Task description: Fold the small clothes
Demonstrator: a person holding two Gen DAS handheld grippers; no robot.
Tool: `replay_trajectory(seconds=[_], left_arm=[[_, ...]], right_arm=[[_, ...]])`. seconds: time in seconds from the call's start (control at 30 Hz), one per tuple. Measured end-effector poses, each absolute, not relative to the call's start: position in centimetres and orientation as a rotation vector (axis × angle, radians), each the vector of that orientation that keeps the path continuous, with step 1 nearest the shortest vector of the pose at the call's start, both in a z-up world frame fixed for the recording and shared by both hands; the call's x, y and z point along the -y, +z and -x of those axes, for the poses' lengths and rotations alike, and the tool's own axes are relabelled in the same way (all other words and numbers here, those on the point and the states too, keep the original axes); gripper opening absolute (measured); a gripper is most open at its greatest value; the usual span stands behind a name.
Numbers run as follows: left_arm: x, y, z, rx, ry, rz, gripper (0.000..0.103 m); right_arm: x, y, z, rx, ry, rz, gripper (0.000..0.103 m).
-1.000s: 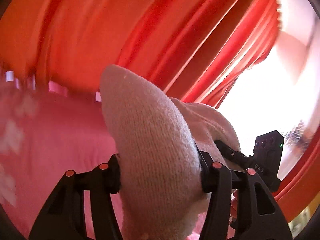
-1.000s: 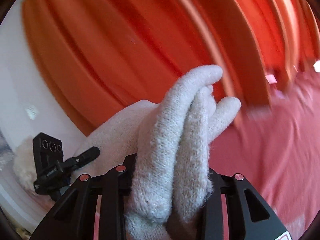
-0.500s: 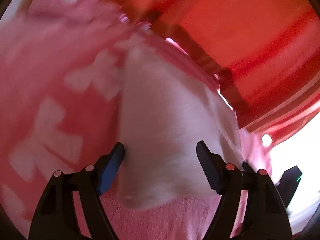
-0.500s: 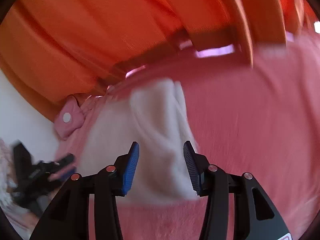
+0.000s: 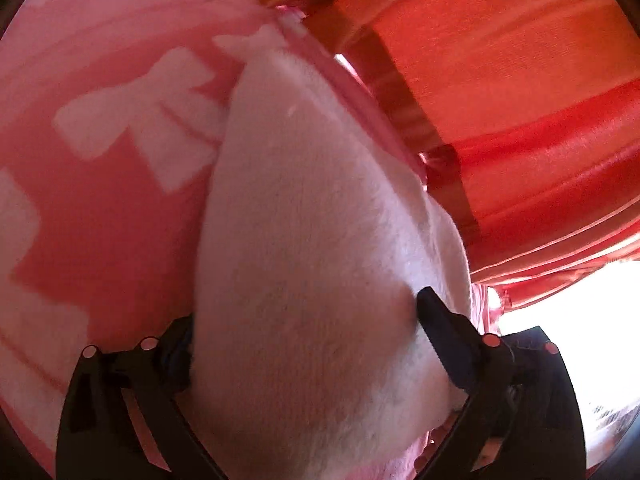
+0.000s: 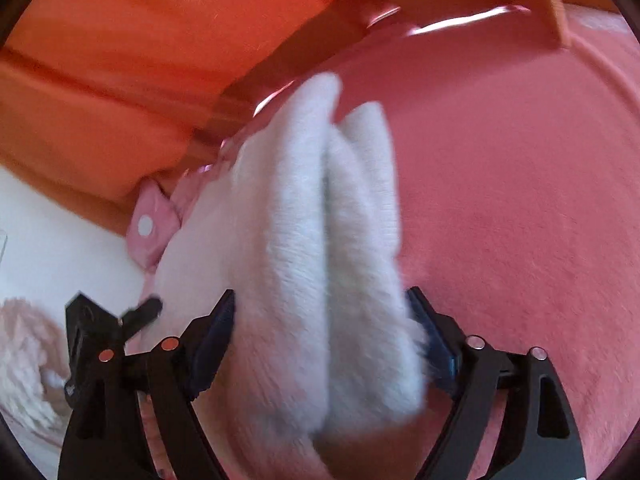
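A small white knitted garment [image 5: 312, 240] lies on a pink blanket [image 5: 100, 208] with white bow shapes. In the left wrist view my left gripper [image 5: 304, 320] is open, its jaws wide on either side of the garment's near end. In the right wrist view the same garment [image 6: 320, 248] shows thick folded layers, and my right gripper [image 6: 320, 316] is open with its jaws spread around them. The left gripper's body [image 6: 100, 340] shows at the lower left of the right wrist view.
Orange-red curtains [image 5: 500, 100] hang behind the bed's far edge. A pink polka-dot item [image 6: 150, 224] lies beyond the garment. A fluffy white item [image 6: 20, 360] sits at far left. A bright window [image 5: 580, 340] is at right.
Both grippers held the garment up against the curtains; they lowered it onto the pink blanket and opened. The garment now rests flat between the spread jaws.
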State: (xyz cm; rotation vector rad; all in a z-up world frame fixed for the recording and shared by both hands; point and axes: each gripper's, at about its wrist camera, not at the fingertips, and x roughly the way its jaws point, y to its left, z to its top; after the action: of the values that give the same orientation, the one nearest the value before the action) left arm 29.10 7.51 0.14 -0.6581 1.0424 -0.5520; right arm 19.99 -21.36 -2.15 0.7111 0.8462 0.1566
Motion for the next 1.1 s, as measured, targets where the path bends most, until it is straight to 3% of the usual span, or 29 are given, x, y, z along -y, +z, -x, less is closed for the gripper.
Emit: replay_trajectory(seconds=[0.03, 0.07, 0.13, 0.17, 0.27, 0.37, 0.43, 0.5, 0.53, 0.7, 0.8, 0.87, 0.93, 1.1], left_arm=[[-7.2, 0.4, -29.2, -1.03, -0.557, 0.644, 0.073], [-7.0, 0.7, -29.5, -1.011, -0.567, 0.635, 0.069], [-6.4, 2.7, -29.6, -0.937, -0.619, 0.613, 0.058], [-6.3, 3.5, -29.5, -0.902, -0.639, 0.6, 0.057], [-5.8, 7.8, -28.0, -0.751, -0.724, 0.547, 0.057], [-5.2, 8.6, -27.8, -0.704, -0.762, 0.543, 0.059], [-4.2, 6.1, -28.5, -0.756, -0.702, 0.475, 0.063], [-3.6, 2.4, -29.6, -0.902, -0.593, 0.429, 0.063], [-4.1, 1.2, -29.7, -0.944, -0.536, 0.431, 0.063], [-6.9, 5.6, -27.2, -0.801, -0.546, 0.495, 0.066], [-6.7, 6.8, -25.8, -0.766, -0.499, 0.402, 0.068], [-5.2, 6.0, -25.3, -0.804, -0.472, 0.297, 0.068], [-4.0, 4.4, -25.3, -0.854, -0.432, 0.196, 0.069], [-3.5, 3.9, -24.7, -0.868, -0.374, 0.094, 0.07]], right_arm=[[21.1, -2.1, -20.2, -0.842, 0.172, -0.701, 0.048], [20.9, -1.5, -20.3, -0.818, 0.174, -0.705, 0.04], [20.5, 0.4, -19.7, -0.768, 0.172, -0.679, 0.036], [20.0, 2.1, -19.3, -0.711, 0.173, -0.65, 0.035], [20.1, 6.5, -16.6, -0.566, 0.162, -0.589, 0.035], [21.7, 6.6, -15.7, -0.529, 0.12, -0.572, 0.038], [22.6, 3.7, -16.9, -0.614, 0.072, -0.601, 0.044], [23.1, -0.7, -19.0, -0.823, 0.0, -0.626, 0.045], [23.3, -1.3, -19.0, -0.82, -0.017, -0.647, 0.048], [22.7, 5.6, -14.0, -0.604, -0.105, -0.5, 0.049], [22.0, 5.6, -13.1, -0.616, -0.086, -0.491, 0.044], [21.4, 3.4, -15.2, -0.753, -0.094, -0.449, 0.032], [21.0, 1.2, -16.9, -0.854, -0.152, -0.381, 0.032], [20.5, 5.2, -15.0, -0.727, -0.131, -0.397, 0.026]])
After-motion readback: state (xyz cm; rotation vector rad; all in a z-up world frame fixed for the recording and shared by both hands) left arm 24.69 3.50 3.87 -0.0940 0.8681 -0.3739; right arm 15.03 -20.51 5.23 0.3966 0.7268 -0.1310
